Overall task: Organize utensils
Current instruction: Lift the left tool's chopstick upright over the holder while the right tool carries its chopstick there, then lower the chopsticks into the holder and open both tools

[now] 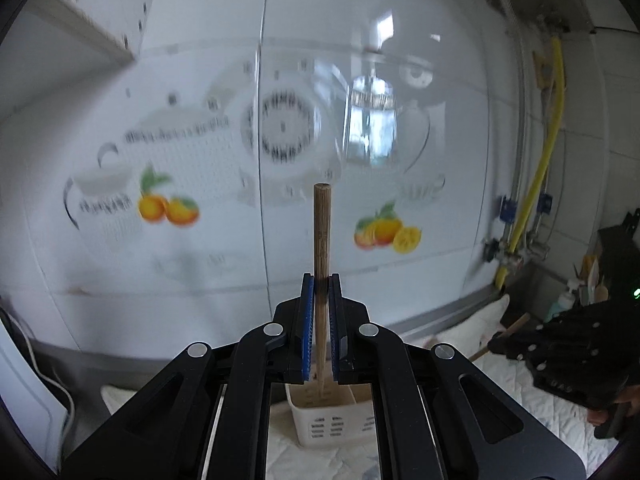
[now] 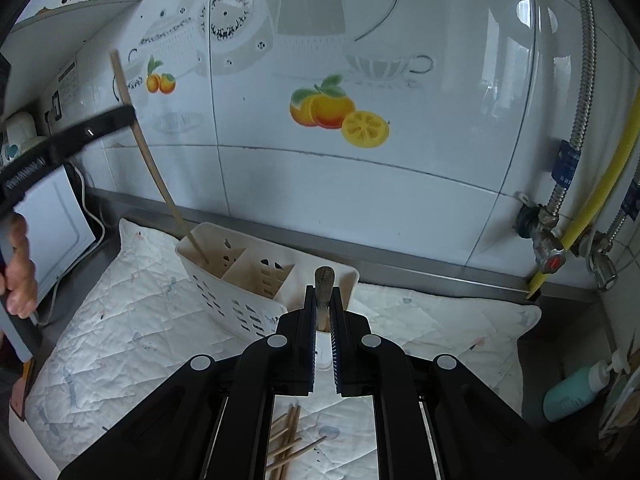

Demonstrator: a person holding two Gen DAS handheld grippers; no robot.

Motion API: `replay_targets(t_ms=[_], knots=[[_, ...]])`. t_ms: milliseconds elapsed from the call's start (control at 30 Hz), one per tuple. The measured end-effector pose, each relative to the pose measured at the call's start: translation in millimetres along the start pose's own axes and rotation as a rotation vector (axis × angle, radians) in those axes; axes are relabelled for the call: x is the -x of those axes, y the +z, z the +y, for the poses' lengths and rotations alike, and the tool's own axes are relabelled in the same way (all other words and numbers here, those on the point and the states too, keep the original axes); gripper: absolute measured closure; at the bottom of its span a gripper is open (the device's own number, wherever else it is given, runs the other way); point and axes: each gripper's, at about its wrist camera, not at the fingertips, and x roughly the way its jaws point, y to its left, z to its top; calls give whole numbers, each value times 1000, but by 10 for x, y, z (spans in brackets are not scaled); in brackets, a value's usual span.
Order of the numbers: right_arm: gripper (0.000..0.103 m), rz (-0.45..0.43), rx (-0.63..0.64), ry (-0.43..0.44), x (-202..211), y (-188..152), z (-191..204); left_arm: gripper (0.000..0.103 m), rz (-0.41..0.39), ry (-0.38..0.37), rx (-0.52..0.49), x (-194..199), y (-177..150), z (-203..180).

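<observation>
My left gripper (image 1: 321, 280) is shut on a wooden chopstick (image 1: 322, 224) and holds it upright, its lower tip inside the left compartment of the white slotted utensil caddy (image 1: 328, 420). The right wrist view shows this chopstick (image 2: 148, 152) slanting down into the caddy (image 2: 240, 292), with the left gripper (image 2: 130, 112) pinching it high up. My right gripper (image 2: 323, 294) is shut on a wooden utensil handle (image 2: 323, 280), held above the caddy's right side. Several loose chopsticks (image 2: 288, 440) lie on the white quilted mat (image 2: 120, 320) below my right gripper.
A tiled wall with fruit decals stands right behind the caddy. Gas pipes, a valve (image 2: 548, 240) and a yellow hose (image 2: 600, 184) are at the right. A teal bottle (image 2: 572, 392) stands at the right edge. A white appliance with a cable (image 2: 60, 232) is at the left.
</observation>
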Motion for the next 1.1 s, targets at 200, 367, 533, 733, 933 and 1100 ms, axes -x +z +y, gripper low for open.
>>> replay_targets(t_ms=[200, 367, 533, 733, 933, 1100], knots=[[95, -5, -17, 4, -7, -45, -33, 96, 78, -9, 20, -155, -233, 53], [80, -36, -21, -14, 147, -61, -41, 96, 93, -10, 11, -105, -294, 39], [71, -87, -14, -45, 474, -143, -19, 95, 57, 18, -2, 152, -251, 30], [71, -101, -11, -44, 796, -476, 82, 93, 28, 2, -15, 563, -307, -15], [71, -65, -40, -23, 923, -1045, 213, 82, 59, -33, -32, 938, -709, -162], [71, -7, -84, 10, 885, -1535, 357, 75, 98, -57, -3, 1162, -1120, -202]])
